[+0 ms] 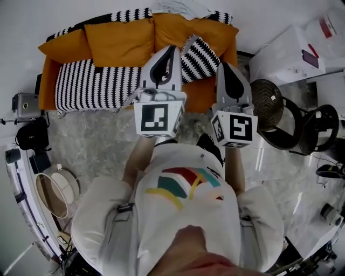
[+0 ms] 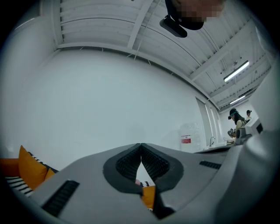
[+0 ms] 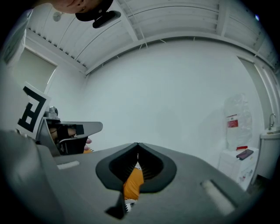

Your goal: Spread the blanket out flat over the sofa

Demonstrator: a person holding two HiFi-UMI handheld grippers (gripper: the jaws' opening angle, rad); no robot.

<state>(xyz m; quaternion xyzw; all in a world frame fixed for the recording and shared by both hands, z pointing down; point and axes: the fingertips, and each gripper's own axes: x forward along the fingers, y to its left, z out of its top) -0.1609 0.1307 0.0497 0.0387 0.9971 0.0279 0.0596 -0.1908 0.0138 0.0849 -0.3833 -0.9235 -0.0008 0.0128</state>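
Note:
A black-and-white striped blanket [image 1: 91, 83] lies on the left part of the orange sofa's [image 1: 121, 40] seat. More striped cloth lies bunched to the right of the sofa's middle [image 1: 200, 56] and along the backrest top [image 1: 132, 14]. My left gripper [image 1: 171, 51] is held up in front of the sofa's middle, shut, with nothing between its pads. My right gripper [image 1: 224, 67] hangs beside it near the sofa's right end, also shut and empty. In the left gripper view the left gripper's tips [image 2: 141, 145] meet against a white wall. In the right gripper view the right gripper's tips [image 3: 138, 144] meet too, with orange sofa behind.
Dark round wicker tables [image 1: 272, 105] stand right of the sofa, with a white cabinet [image 1: 294, 54] behind them. A camera on a stand [image 1: 24, 105] and a round basket [image 1: 56, 188] sit at the left. A water dispenser [image 3: 236, 127] stands at the far wall.

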